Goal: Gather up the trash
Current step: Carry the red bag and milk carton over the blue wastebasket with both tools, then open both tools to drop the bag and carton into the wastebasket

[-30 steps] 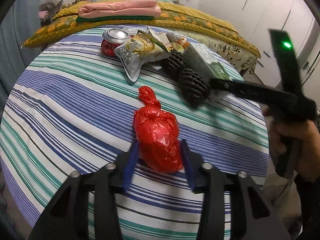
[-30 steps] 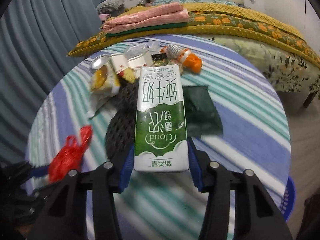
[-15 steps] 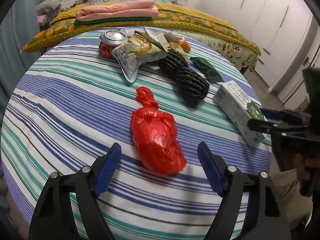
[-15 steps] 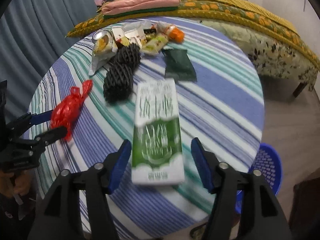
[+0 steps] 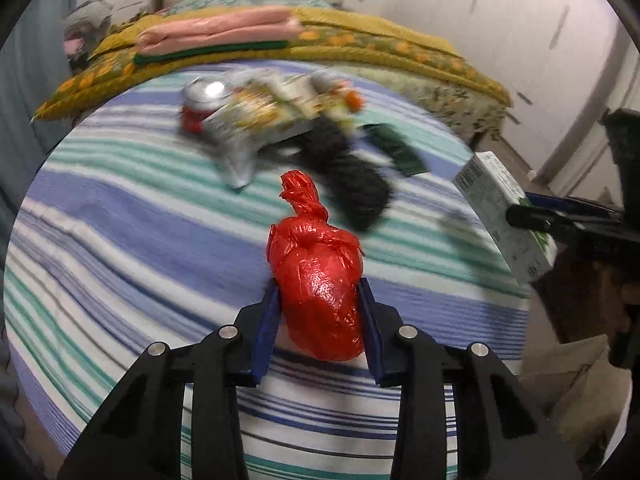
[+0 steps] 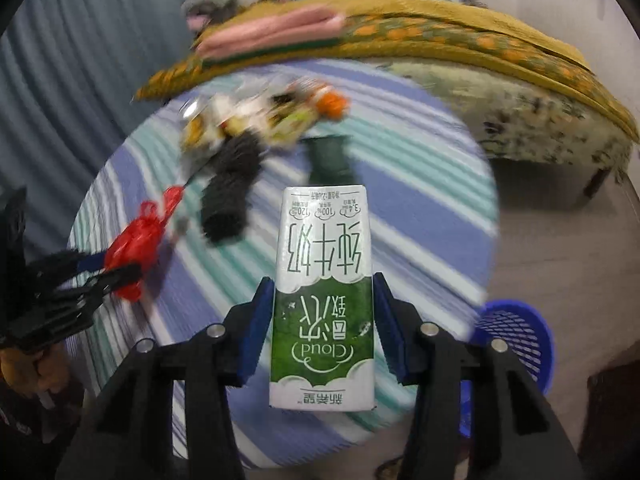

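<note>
Left gripper [image 5: 319,320] pinches red knotted trash bag [image 5: 318,280] between its 2 blue pads, bag lifted just above the striped bench [image 5: 120,220], gripper pointing level across it. Right gripper [image 6: 322,320] clamps green-white milk carton [image 6: 324,300] lengthwise, angled down over the bench's right edge. Blue basket [image 6: 516,344] sits on floor below right. Remaining trash pile [image 5: 272,116] lies blurred at bench's far side, near bed [image 5: 360,44].

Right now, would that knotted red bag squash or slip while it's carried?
Probably squashes: the red plastic bag is crinkled film bulging between the left gripper fingers. Likely light, since it shows no sag. Its glossy surface could slip, though the fingers press both sides.
</note>
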A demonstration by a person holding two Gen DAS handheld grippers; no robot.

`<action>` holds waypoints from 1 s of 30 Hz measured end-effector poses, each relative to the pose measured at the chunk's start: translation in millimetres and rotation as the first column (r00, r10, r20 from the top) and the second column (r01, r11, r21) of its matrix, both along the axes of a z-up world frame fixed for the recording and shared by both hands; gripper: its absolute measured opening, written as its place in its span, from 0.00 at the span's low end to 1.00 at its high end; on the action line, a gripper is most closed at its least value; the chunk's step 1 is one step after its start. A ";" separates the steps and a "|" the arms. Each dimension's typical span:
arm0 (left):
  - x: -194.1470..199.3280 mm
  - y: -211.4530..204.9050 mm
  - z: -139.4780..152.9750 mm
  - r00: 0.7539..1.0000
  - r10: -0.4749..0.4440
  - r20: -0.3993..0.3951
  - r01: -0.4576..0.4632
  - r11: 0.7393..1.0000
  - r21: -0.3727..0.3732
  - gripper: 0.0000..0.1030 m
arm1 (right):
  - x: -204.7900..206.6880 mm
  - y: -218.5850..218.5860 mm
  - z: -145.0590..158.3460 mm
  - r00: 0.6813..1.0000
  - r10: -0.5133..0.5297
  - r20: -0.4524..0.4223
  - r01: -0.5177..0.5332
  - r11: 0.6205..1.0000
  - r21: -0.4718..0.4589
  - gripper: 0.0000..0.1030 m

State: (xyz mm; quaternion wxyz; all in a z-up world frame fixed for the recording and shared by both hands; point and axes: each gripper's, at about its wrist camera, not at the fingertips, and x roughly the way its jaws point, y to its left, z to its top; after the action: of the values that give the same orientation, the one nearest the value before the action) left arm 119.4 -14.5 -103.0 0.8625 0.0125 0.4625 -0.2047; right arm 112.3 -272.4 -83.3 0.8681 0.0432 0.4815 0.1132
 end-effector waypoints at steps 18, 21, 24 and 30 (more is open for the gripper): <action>-25.5 -293.5 -5.9 0.905 -0.425 -0.037 0.423 0.905 -0.040 0.37 | -50.9 -249.2 -66.6 0.888 -0.458 -0.046 0.456 0.889 -0.044 0.47; -18.9 -328.9 -29.6 0.896 -0.439 -0.062 0.438 0.898 -0.024 0.37 | -52.6 -257.9 -74.2 0.876 -0.479 -0.054 0.478 0.878 -0.036 0.47; -13.5 -355.8 -52.8 0.893 -0.444 -0.074 0.445 0.896 -0.016 0.38 | -54.7 -266.8 -79.4 0.870 -0.490 -0.060 0.490 0.872 -0.016 0.48; -0.3 -397.2 -87.1 0.898 -0.438 -0.042 0.439 0.899 0.011 0.71 | -54.8 -295.2 -85.3 0.837 -0.543 -0.061 0.545 0.838 0.028 0.59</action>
State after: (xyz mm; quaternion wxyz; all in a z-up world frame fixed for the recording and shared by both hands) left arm 119.2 -411.7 -190.1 0.7851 0.1211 0.4665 -0.3890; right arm 57.4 -567.6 -168.6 0.8507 0.2004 0.4686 -0.1285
